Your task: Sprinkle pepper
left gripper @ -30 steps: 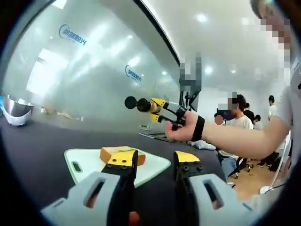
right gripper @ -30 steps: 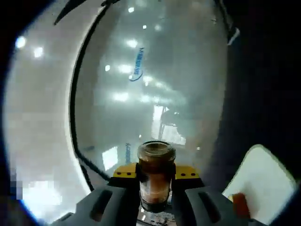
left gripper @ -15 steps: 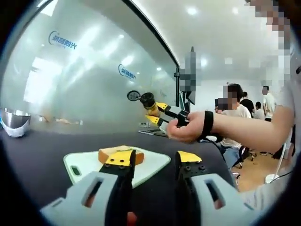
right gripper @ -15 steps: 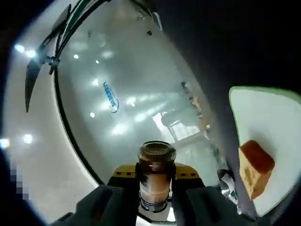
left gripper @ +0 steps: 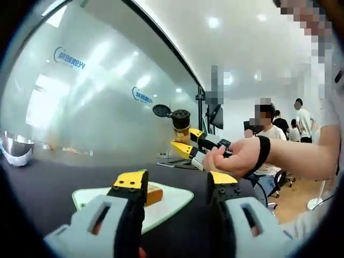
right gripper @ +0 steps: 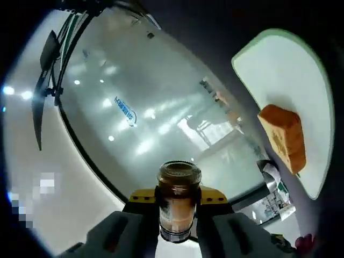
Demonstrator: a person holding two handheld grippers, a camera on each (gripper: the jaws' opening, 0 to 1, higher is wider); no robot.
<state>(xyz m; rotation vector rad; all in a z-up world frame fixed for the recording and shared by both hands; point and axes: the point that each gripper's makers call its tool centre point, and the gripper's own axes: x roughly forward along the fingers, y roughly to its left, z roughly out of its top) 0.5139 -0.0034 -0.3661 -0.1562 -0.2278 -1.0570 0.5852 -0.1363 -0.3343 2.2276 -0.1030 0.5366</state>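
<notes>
dark table [left gripper: 48,180]; frosted glass wall [left gripper: 97,102] | cutting board [left gripper: 166,201] bears bread [right gripper: 283,137] | right gripper [right gripper: 177,215] jaws clamp pepper jar [right gripper: 178,200] | left gripper [left gripper: 174,185] jaws apart

Left gripper view: low, level over table. Right gripper view: rolled. Both see cutting board [left gripper: 166,207] [right gripper: 279,80].

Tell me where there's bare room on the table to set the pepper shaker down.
The dark table is bare between the cutting board and the steel bowl at the far edge. The board is free beside the bread. It is crowded at the near edge, around the left claw.
</notes>
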